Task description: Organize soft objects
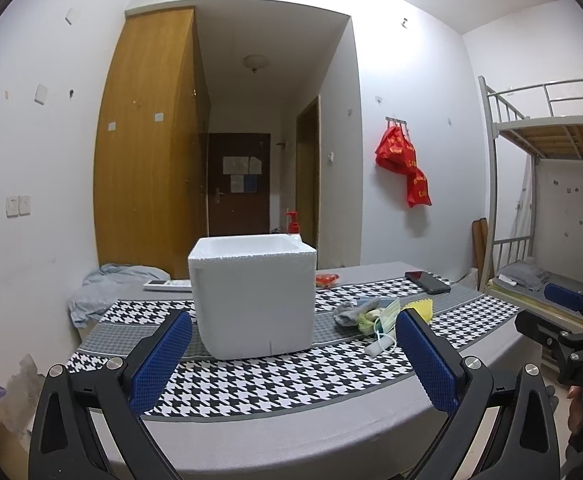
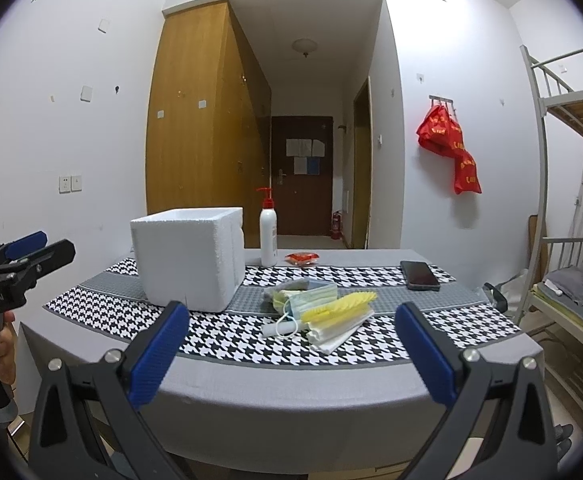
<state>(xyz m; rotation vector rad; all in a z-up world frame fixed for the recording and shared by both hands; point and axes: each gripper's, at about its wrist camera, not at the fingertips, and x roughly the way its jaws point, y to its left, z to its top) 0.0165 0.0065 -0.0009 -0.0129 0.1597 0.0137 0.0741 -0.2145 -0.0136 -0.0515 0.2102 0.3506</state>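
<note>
Two handheld grippers hover at the near edge of a table (image 2: 251, 400) draped in a grey cloth with black-and-white houndstooth bands. The left gripper (image 1: 293, 344) faces a white foam box (image 1: 253, 296), open at the top, that stands on the cloth; its blue-padded fingers are spread wide and hold nothing. The right gripper (image 2: 291, 340) is likewise spread and empty, aimed at a heap of soft objects (image 2: 319, 312) lying just to the right of the box: a pale green face mask, yellow cloth, folded white tissue and grey fabric. Behind the pile stand a white pump bottle (image 2: 268, 236) with a red top, close beside the box, and a small red packet (image 2: 301, 257). A dark phone (image 2: 419, 275) lies flat farther right. Red bags (image 2: 449, 144) hang on the wall.
</note>
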